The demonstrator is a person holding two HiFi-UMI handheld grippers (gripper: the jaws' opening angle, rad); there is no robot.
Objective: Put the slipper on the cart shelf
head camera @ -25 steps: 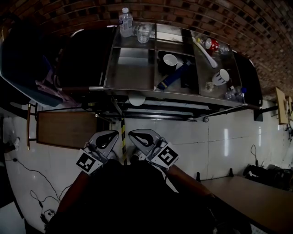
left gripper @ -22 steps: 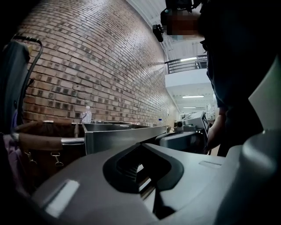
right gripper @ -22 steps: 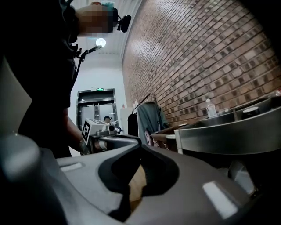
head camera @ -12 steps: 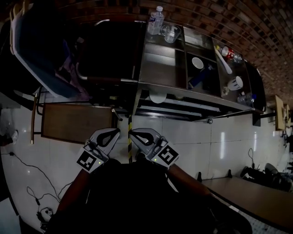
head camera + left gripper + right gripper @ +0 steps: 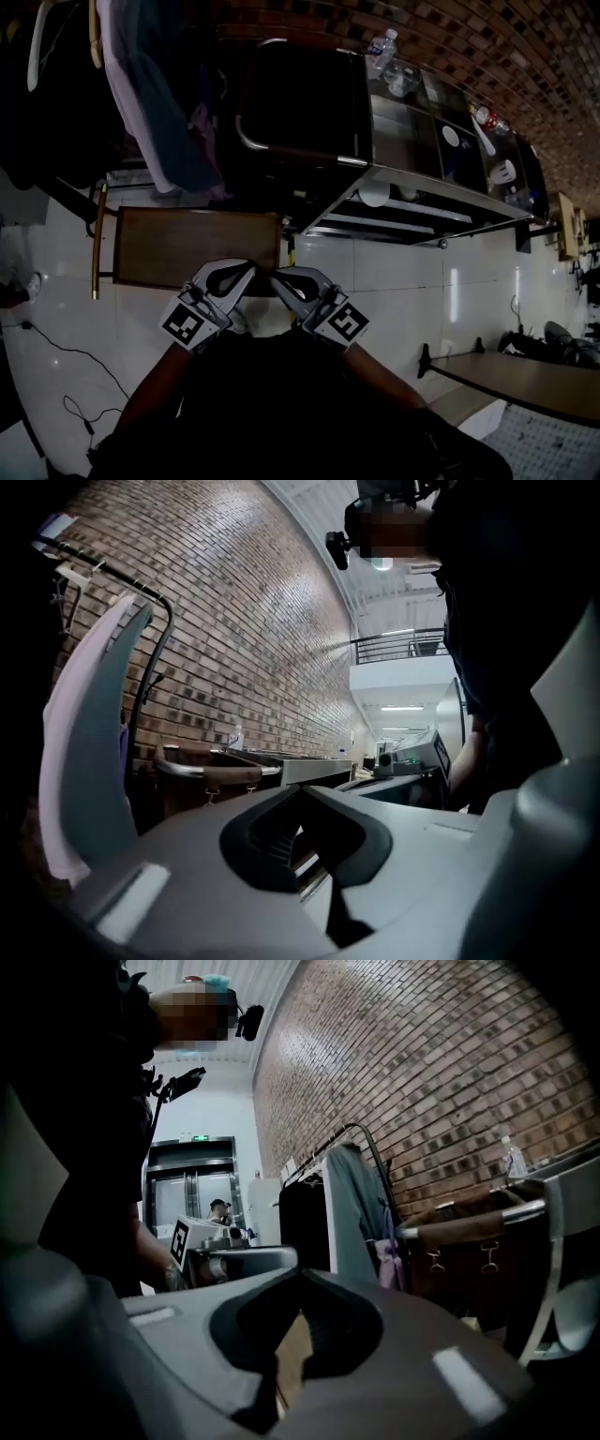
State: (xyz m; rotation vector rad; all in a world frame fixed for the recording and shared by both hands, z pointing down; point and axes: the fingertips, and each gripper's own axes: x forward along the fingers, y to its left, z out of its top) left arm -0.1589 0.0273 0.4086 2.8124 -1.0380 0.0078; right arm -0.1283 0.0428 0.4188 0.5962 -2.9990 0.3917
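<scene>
No slipper shows in any view. The steel cart (image 5: 424, 180) stands at the upper right of the head view, with open shelves (image 5: 394, 223) under its top tray. My left gripper (image 5: 249, 268) and right gripper (image 5: 276, 278) are held side by side close to my body, over the white floor and well short of the cart. Both are shut and hold nothing. In the left gripper view the left gripper (image 5: 302, 789) points along the brick wall; in the right gripper view the right gripper (image 5: 302, 1275) points toward hanging clothes (image 5: 352, 1213).
A low wooden table (image 5: 187, 246) lies just ahead of the grippers. Clothes (image 5: 150, 94) hang on a rack at upper left. A dark trolley with a bar handle (image 5: 281, 150) stands beside the cart. A bottle (image 5: 380, 47) and cups sit on the cart top. Cables (image 5: 56, 361) trail at left.
The head view has swung left: the cart slid to the upper right, and the clothes rack and wooden table came into view. Both grippers stay shut, together near my body.
</scene>
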